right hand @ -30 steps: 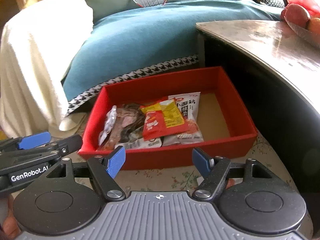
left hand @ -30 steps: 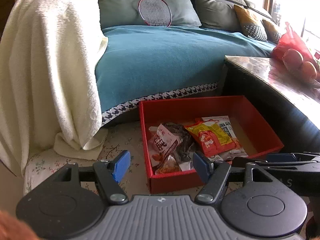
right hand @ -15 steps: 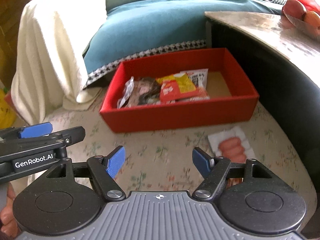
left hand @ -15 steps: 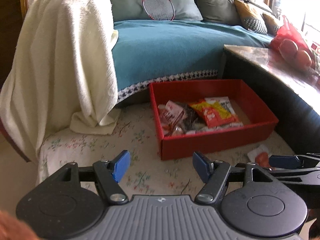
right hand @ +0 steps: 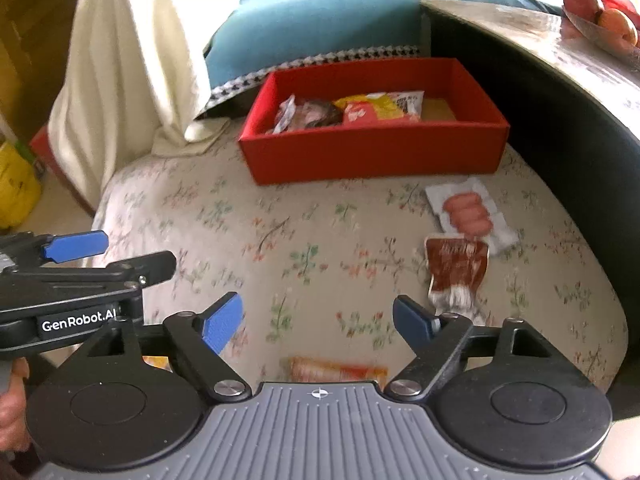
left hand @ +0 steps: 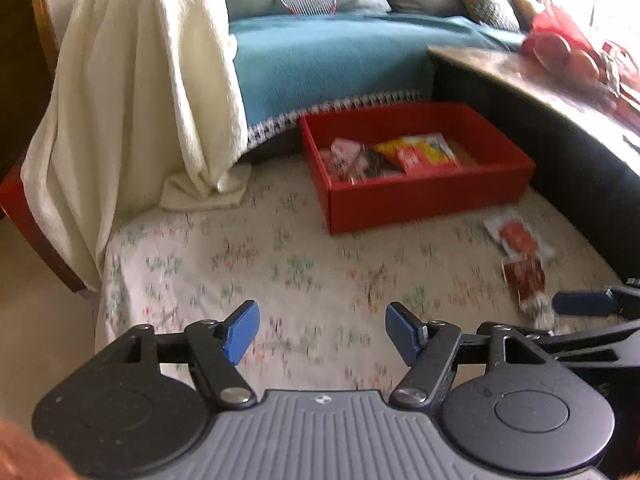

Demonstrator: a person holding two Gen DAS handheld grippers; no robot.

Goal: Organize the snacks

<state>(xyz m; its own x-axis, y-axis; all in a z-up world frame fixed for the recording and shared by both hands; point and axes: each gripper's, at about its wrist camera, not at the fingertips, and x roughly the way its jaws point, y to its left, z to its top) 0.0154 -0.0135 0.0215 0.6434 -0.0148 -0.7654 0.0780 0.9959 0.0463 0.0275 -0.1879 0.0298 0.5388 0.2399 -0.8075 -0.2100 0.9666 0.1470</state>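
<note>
Two grippers hover empty over a floral-covered cushion [right hand: 304, 240], each with its blue fingers spread wide. Largest of the task's things is the red box [right hand: 372, 152], resting at the far edge of the cushion against the sofa and already holding several snack packets [right hand: 360, 112]. Three packets lie loose outside it: a white sausage pack [right hand: 470, 214] just in front of the box's right corner, a brown sauce-coloured packet [right hand: 456, 266] touching its near end, and an orange packet [right hand: 338, 372] partly hidden under the right gripper [right hand: 318, 320]. The left gripper [left hand: 320, 330] hangs well apart from all three. A sound next pick would probably be the brown packet: approach flat, pinch one crimped edge, and avoid dragging the sausage pack along.
</note>
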